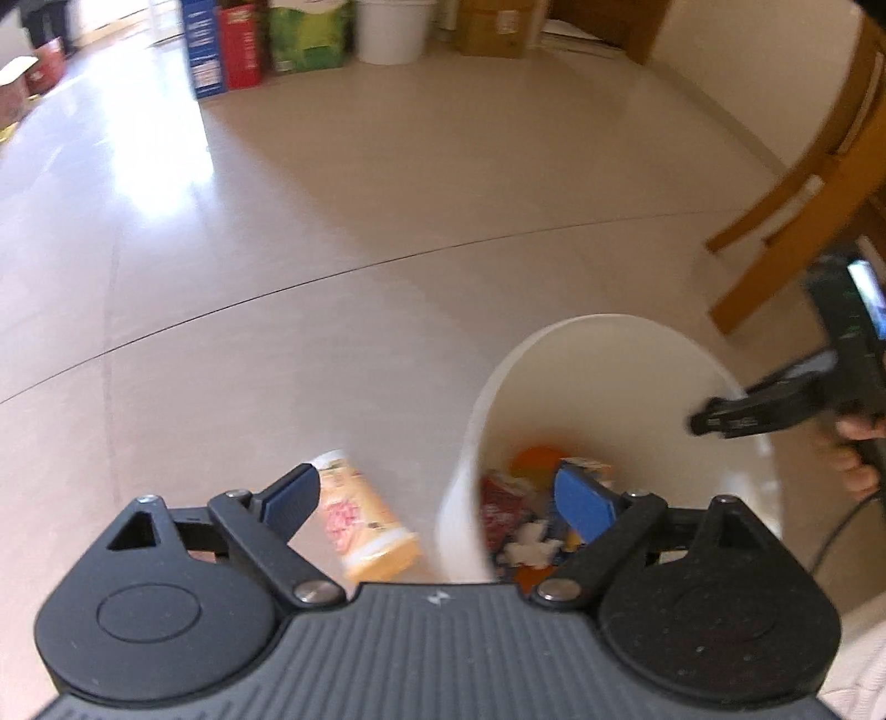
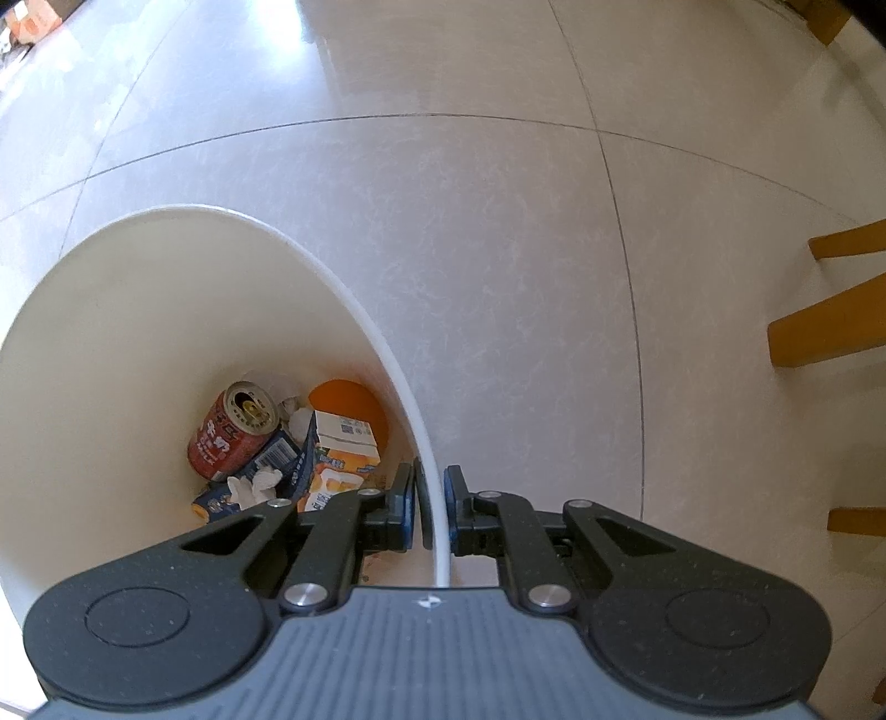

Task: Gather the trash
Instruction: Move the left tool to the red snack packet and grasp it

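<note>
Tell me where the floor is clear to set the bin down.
Bare tile lies beyond the white bin, stretching toward the boxes by the wall. It is crowded left of the bin, by the yellow package, and right, near the wooden chair legs.

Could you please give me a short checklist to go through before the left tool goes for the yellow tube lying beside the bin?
1. Left tool open wide enough: ok, its jaws stand apart with nothing between them.
2. Yellow tube reachable: ok, it lies on its side on the floor, just left of the white bin and outside it.
3. Bin held steady: ok, the right tool is shut on its rim, one finger inside and one outside.
4. Room in the bin: ok, a red can, cartons and crumpled tissue cover only the bottom.
5. Tube centred between the fingers: not ok, it sits near the left finger.
</note>
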Demonstrator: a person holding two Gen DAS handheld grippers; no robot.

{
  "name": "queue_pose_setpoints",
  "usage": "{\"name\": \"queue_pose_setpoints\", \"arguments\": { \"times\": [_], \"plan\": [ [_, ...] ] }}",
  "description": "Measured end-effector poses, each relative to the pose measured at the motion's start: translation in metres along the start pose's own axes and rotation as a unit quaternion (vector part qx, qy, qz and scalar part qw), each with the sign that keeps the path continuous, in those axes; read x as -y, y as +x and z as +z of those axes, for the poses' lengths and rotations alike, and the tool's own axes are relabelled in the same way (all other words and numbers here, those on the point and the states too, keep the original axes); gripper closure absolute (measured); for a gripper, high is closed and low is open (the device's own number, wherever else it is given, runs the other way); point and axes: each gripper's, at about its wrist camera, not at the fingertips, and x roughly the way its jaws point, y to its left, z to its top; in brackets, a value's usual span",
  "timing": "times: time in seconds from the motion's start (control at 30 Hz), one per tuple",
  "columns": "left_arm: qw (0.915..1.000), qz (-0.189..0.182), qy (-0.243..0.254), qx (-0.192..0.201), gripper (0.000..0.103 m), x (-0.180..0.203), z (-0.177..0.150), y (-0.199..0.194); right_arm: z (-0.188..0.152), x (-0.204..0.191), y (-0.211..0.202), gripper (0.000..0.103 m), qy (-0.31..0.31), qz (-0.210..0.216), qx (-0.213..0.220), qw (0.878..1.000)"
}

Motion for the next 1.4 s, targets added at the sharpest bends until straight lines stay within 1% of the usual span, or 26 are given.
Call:
{"name": "queue_pose_setpoints", "arguments": {
  "times": [0.17, 0.27, 0.37, 0.43, 0.5, 0.6, 0.67, 0.73, 0.8, 0.87, 0.97, 1.07, 1.17, 1.27, 1.4],
  "plan": [
    [0.9987, 0.035, -0.034, -0.011, 0.009, -0.040, -0.016, 0.012, 0.000, 0.001, 0.000, 0.090, 0.003, 0.002, 0.000, 1.000],
    [0.9968, 0.057, -0.051, -0.023, 0.009, -0.062, -0.027, 0.026, 0.000, 0.000, 0.000, 0.090, 0.003, 0.000, 0.000, 1.000],
    [0.9943, 0.068, -0.074, -0.033, 0.008, -0.083, -0.038, 0.044, 0.000, 0.001, 0.000, 0.090, 0.005, 0.001, 0.001, 1.000],
    [0.9917, 0.080, -0.093, -0.039, 0.008, -0.098, -0.046, 0.059, 0.000, 0.001, -0.001, 0.090, 0.002, 0.000, 0.001, 1.000],
    [0.9876, 0.099, -0.115, -0.042, 0.008, -0.116, -0.055, 0.076, 0.000, 0.000, 0.000, 0.090, 0.002, -0.002, 0.001, 1.000],
    [0.9789, 0.122, -0.156, -0.050, 0.008, -0.145, -0.068, 0.103, -0.001, -0.001, 0.000, 0.090, 0.000, -0.005, 0.003, 1.000],
    [0.9709, 0.133, -0.191, -0.057, 0.008, -0.167, -0.078, 0.122, -0.001, -0.002, 0.000, 0.090, -0.002, -0.006, 0.004, 1.000],
    [0.9637, 0.131, -0.223, -0.066, 0.008, -0.181, -0.089, 0.140, -0.001, -0.003, 0.000, 0.090, -0.002, -0.007, 0.004, 1.000],
    [0.9535, 0.125, -0.263, -0.077, 0.008, -0.197, -0.099, 0.159, -0.001, -0.003, 0.000, 0.090, -0.002, -0.008, 0.004, 1.000],
    [0.9413, 0.123, -0.305, -0.077, 0.008, -0.210, -0.106, 0.175, -0.002, -0.003, 0.000, 0.090, -0.002, -0.008, 0.004, 1.000],
    [0.9195, 0.120, -0.367, -0.074, 0.008, -0.225, -0.112, 0.196, -0.002, -0.004, -0.001, 0.090, -0.004, -0.010, 0.005, 1.000],
    [0.8975, 0.135, -0.415, -0.065, 0.008, -0.236, -0.114, 0.208, -0.002, -0.006, -0.001, 0.089, -0.007, -0.013, 0.009, 1.000],
    [0.8793, 0.143, -0.450, -0.058, 0.009, -0.244, -0.116, 0.218, -0.003, -0.007, -0.002, 0.089, -0.011, -0.015, 0.011, 1.000],
    [0.8702, 0.150, -0.465, -0.064, 0.009, -0.248, -0.115, 0.231, -0.003, -0.007, -0.002, 0.089, -0.011, -0.015, 0.012, 1.000],
    [0.8651, 0.176, -0.464, -0.071, 0.009, -0.252, -0.112, 0.246, -0.004, -0.006, -0.002, 0.089, -0.011, -0.015, 0.013, 1.000]
  ]
}}
